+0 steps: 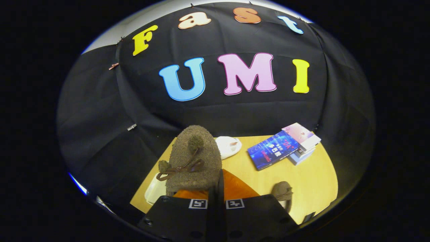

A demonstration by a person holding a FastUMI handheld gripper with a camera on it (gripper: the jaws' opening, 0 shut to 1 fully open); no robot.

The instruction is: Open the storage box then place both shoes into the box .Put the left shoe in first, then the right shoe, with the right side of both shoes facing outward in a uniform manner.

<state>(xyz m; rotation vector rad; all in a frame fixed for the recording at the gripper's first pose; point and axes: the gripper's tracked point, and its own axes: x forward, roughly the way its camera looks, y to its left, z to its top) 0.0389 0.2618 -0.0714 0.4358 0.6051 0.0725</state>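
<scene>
A brown fuzzy shoe (193, 161) with a bow and pompoms hangs tilted above the table, just ahead of my fingers. My gripper (217, 201) is shut on its rim, jaws nearly together. Below the shoe an orange surface (237, 190) shows, which looks like part of the storage box, with a pale white edge (154, 190) to its left. The second brown shoe (283, 192) rests on the wooden table (312, 181), just right of my fingers.
A blue book (272, 150) lies beyond the fingers to the right, next to a small stack of books (304, 141). A white rounded object (229, 146) lies behind the held shoe. Black cloth walls close the table at the back and left.
</scene>
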